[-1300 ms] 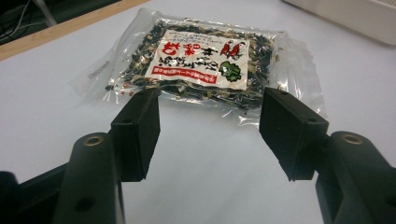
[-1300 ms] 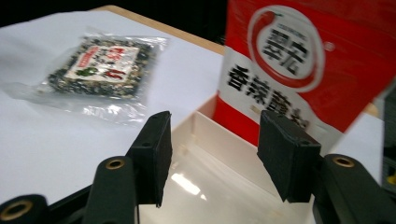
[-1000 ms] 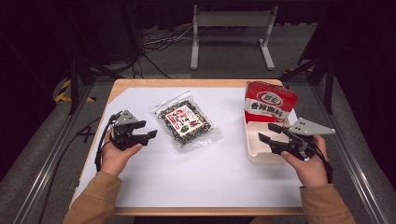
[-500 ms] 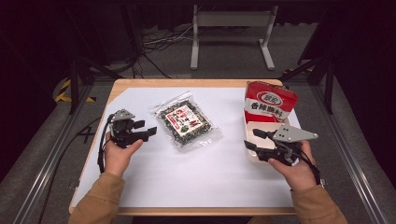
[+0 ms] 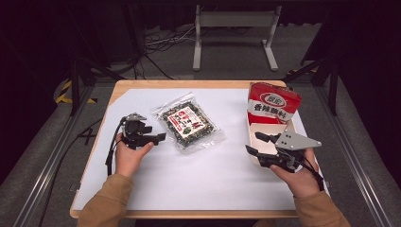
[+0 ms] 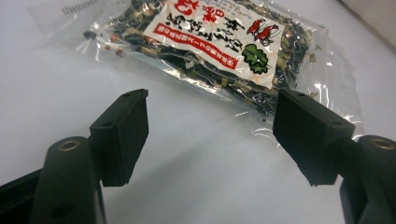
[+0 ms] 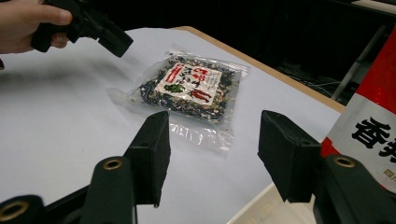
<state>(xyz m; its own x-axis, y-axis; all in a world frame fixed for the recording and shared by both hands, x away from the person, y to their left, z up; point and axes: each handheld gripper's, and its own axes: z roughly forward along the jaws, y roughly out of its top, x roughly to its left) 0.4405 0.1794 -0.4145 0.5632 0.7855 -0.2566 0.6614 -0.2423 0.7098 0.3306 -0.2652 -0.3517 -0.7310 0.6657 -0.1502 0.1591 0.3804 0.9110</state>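
Item: my left gripper (image 5: 158, 137), left of centre, jaws just opened wide, nothing between them. Item: my right gripper (image 5: 255, 143), lower right, jaws apart, empty. Item: clear snack packet (image 5: 187, 124), flat at centre on the white sheet (image 5: 198, 175) covering the wooden table (image 5: 189, 84). Item: red bag (image 5: 272, 104) upright in a tray (image 5: 262, 132), right. Surround: dark floor, cables, metal stand (image 5: 234, 19) at top.

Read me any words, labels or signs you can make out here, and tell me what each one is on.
"香辣脆料": black characters on the white band of the red bag.
Red oval logo above them: too small to read.
White-and-red label on the clear packet of dried mix: red and white characters, too blurred to read; shrimp and leaf drawings beside them.
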